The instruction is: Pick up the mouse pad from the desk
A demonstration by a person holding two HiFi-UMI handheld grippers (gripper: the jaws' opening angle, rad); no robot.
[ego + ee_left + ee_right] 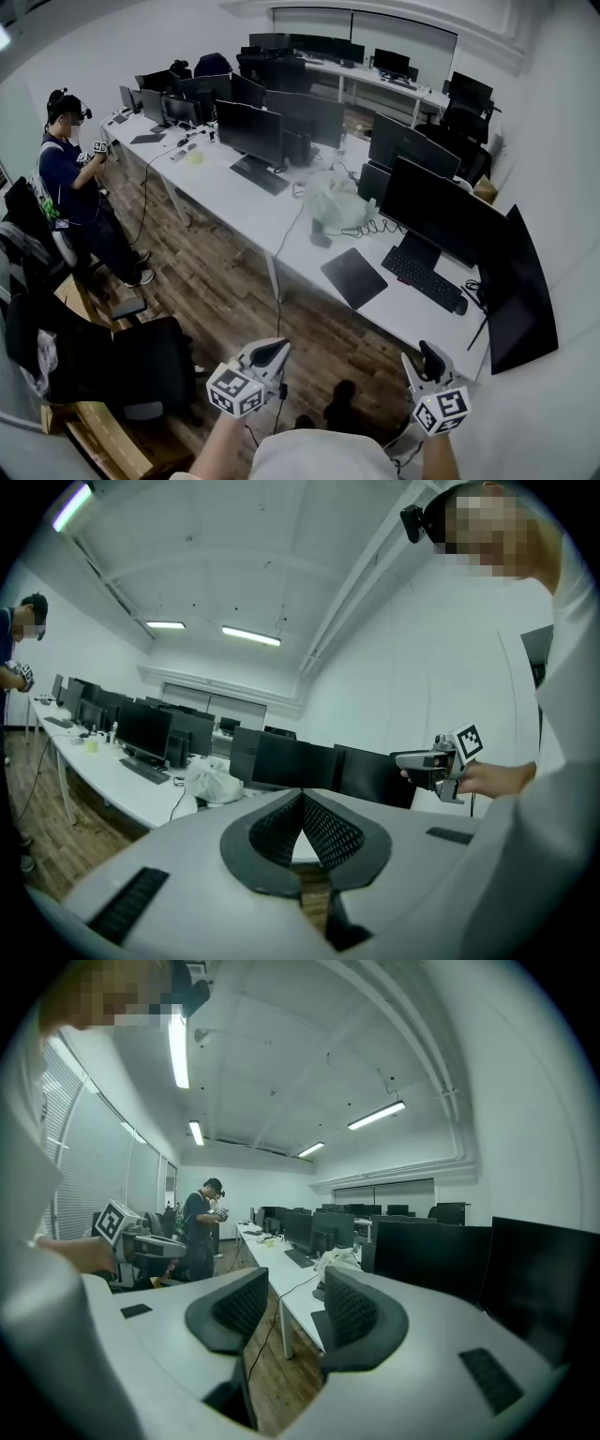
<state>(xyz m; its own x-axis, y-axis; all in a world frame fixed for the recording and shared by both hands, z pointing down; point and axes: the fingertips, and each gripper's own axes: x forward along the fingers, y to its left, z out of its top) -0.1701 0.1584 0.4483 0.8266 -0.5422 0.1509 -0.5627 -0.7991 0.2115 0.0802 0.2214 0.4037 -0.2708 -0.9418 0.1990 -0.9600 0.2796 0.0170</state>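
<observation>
- long white counter [220, 192] crosses the office, lined with monitors [441, 211].
- dark mouse pad [353, 277] lies flat near its front edge, just left of a black keyboard [424, 278].
- left claw [302, 801] is clenched, empty.
- right claw [291, 1312] stands released, empty; both hover well short of the pad.

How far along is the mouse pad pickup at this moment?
Done: nothing yet. The flat black rectangular mouse pad lies untouched on the white desk. In hand: nothing; the left gripper is shut and empty, the right gripper open and empty, both short of the desk. Remaining: reach, grip, lift.
</observation>
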